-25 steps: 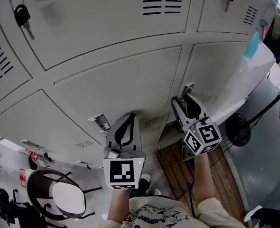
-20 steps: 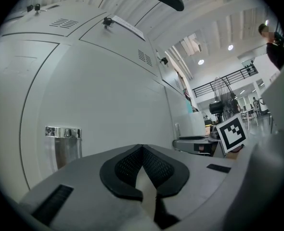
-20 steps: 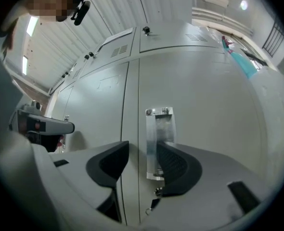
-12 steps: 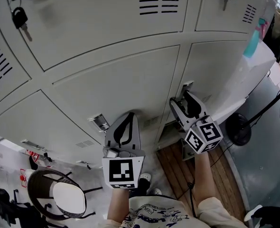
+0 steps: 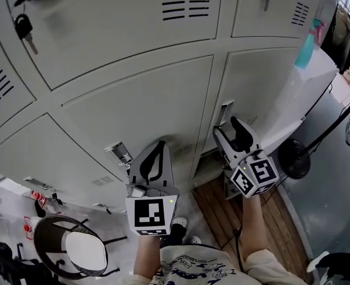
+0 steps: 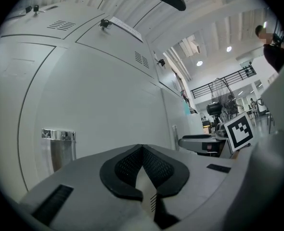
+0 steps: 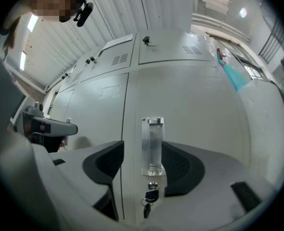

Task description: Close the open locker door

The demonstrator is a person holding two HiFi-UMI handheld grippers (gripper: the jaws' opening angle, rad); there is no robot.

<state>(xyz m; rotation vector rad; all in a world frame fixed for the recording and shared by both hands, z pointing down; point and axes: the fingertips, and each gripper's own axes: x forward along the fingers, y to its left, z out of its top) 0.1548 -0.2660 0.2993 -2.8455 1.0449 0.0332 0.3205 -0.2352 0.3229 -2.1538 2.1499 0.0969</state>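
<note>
Locker door [image 7: 190, 109] shut w/ key [image 7: 150, 197] in.

The pale grey metal locker door [image 7: 195, 109] fills the middle of the right gripper view, upright and seemingly flush with the panel at its left seam. A bright vertical handle [image 7: 152, 146] sits near that edge, and a black-headed key [image 7: 150, 197] hangs in the lock just below.

The handle [image 7: 152, 146] sticks out between the right gripper's [image 5: 227, 125] jaws, which have just been opening, with a key [image 7: 149, 198] hanging just below it. Left of the handle the lockers [image 5: 145, 108] are flat; far right lies open floor [image 5: 335, 189].
</note>
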